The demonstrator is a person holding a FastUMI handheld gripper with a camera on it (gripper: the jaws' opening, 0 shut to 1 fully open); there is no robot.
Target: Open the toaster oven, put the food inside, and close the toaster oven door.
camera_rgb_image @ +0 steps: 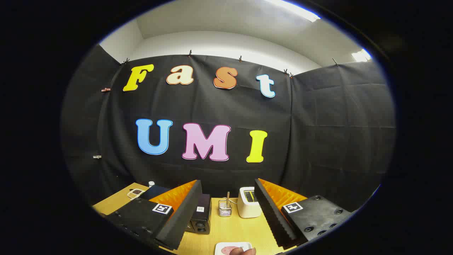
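Note:
My gripper (227,187) is open, held above the wooden table (233,230), with nothing between its fingers. A small black toaster oven (201,216) stands on the table beyond the fingers, half hidden by the left finger (180,212); I cannot tell how its door stands. A white plate (223,247) with a pinkish piece of food (226,250) lies at the table's near edge, low between the fingers. A person's fingertip (245,251) rests at the plate's right side.
A white pop-up toaster (248,203) stands by the right finger. A wire-mesh holder (225,209) with a stick in it sits between the toaster and the toaster oven. Behind the left finger lie a small tray (135,193) and a small white-capped bottle (151,183).

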